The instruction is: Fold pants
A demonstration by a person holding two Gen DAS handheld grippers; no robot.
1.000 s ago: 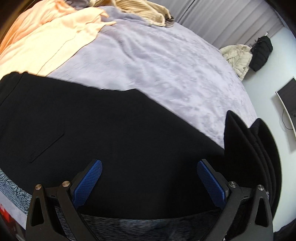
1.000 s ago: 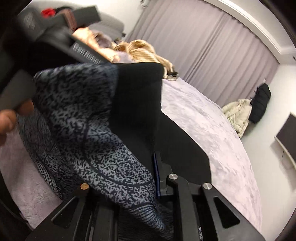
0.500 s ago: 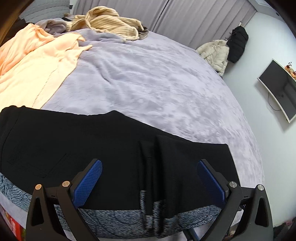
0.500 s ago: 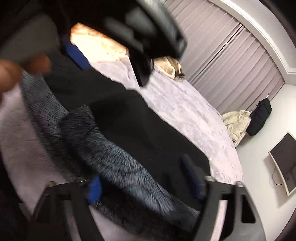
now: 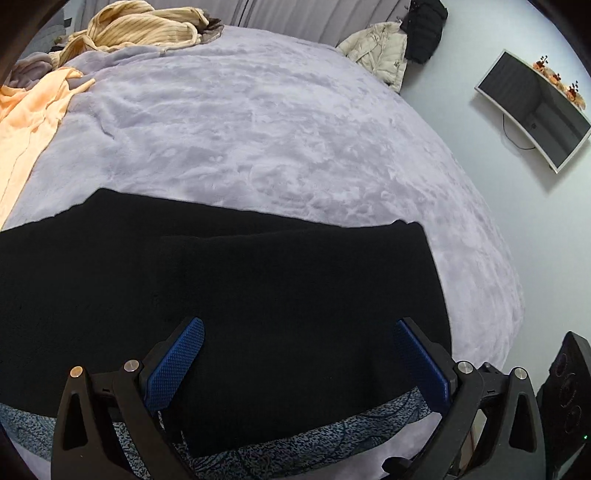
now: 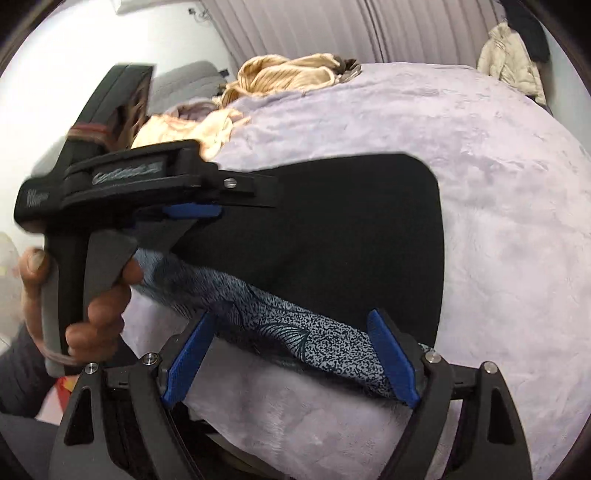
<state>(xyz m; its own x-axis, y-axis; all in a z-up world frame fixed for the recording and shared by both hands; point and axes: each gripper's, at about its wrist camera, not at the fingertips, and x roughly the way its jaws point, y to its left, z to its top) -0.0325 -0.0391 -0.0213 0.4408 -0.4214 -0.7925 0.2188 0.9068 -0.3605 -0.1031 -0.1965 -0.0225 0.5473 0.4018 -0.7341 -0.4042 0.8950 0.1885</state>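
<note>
The black pants (image 5: 258, 295) lie folded flat on the lavender bed cover (image 5: 277, 129), near its front edge. A grey-blue patterned band (image 5: 332, 439) of the pants shows along the near side. My left gripper (image 5: 298, 325) hovers open over the black cloth, its blue pads wide apart and holding nothing. In the right wrist view the pants (image 6: 332, 229) form a black rectangle. My right gripper (image 6: 291, 317) is opening; the patterned band (image 6: 295, 339) runs beneath its jaws, and the pads do not press on it. A hand (image 6: 99, 306) holds the left gripper at the left.
A peach garment (image 5: 29, 118) and a beige striped knit (image 5: 140, 26) lie at the bed's far left. A cream jacket (image 5: 380, 48) hangs beyond the far edge. A screen (image 5: 532, 110) is on the right wall, and a black speaker (image 5: 565, 387) stands at lower right.
The right gripper, shut on the patterned cloth a second ago, has let go and opened. The lifted part of the pants now lies flat. Both views have swung toward the right.
</note>
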